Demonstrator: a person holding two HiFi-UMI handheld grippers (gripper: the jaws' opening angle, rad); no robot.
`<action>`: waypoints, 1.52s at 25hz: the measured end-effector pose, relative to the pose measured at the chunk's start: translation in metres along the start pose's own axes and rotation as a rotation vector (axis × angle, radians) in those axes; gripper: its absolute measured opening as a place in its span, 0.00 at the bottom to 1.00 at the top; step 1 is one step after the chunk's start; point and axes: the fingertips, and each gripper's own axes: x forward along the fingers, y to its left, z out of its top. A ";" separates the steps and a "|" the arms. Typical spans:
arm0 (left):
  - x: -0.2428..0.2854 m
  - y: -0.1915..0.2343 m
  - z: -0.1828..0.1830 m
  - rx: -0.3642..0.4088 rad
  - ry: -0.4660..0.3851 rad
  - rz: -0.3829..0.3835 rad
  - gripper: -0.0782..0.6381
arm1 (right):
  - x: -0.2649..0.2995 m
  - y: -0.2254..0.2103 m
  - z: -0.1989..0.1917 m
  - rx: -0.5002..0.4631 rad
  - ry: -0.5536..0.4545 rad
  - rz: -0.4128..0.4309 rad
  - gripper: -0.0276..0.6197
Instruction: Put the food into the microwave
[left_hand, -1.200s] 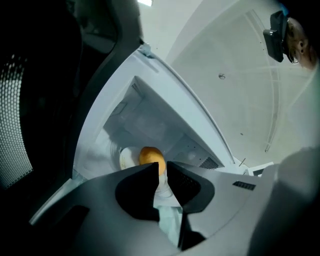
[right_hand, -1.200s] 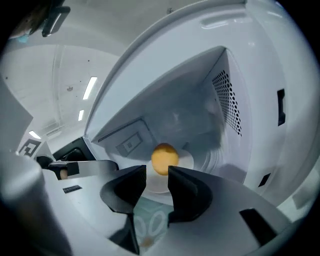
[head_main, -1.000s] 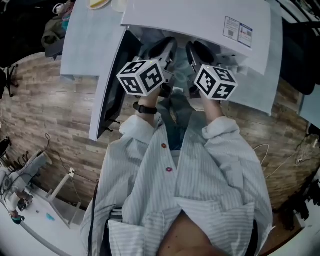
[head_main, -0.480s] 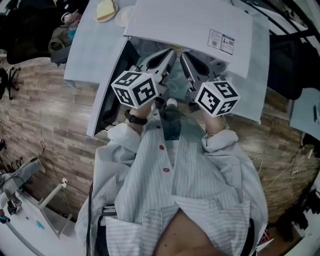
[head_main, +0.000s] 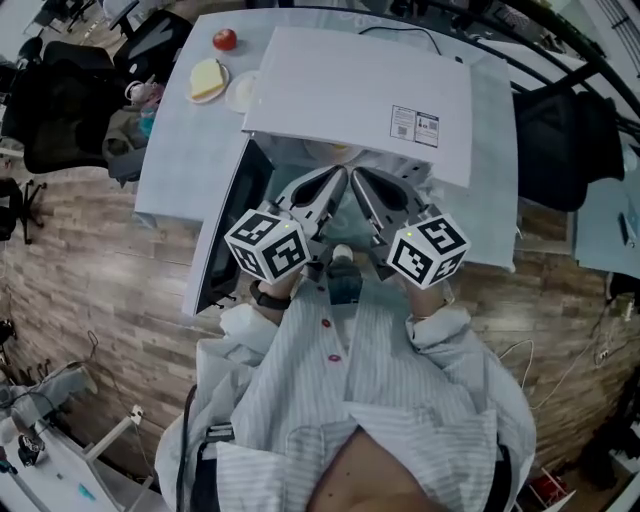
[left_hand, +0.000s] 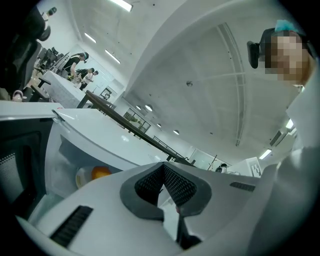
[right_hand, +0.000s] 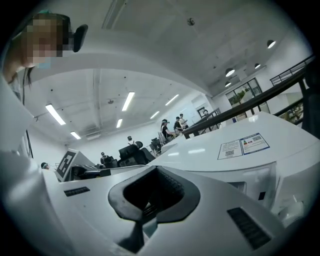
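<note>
The white microwave stands on a pale table, its door swung open to the left. In the left gripper view a small dish of orange food sits inside the cavity. My left gripper and right gripper hover side by side in front of the opening, tips angled toward each other. Both are shut with nothing between the pads, as the left gripper view and the right gripper view also show. The head view hides the cavity's inside behind the microwave's top.
On the table to the microwave's left are a plate with a sandwich, a red fruit and another white plate. Black office chairs stand at the left, and another at the right. The floor is wood plank.
Both grippers have risen in front of the microwave's opening and drawn closer together. The head view has shifted, so more of the table and the plates now shows.
</note>
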 end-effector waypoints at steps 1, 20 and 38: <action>0.000 -0.001 -0.001 -0.001 0.002 -0.003 0.12 | -0.002 -0.001 0.001 0.003 -0.003 -0.003 0.09; -0.004 0.013 -0.004 -0.026 0.015 0.022 0.12 | 0.000 -0.009 -0.001 0.081 -0.027 -0.008 0.09; 0.000 0.017 -0.006 -0.032 0.027 0.023 0.12 | 0.001 -0.017 -0.002 0.092 -0.024 -0.026 0.09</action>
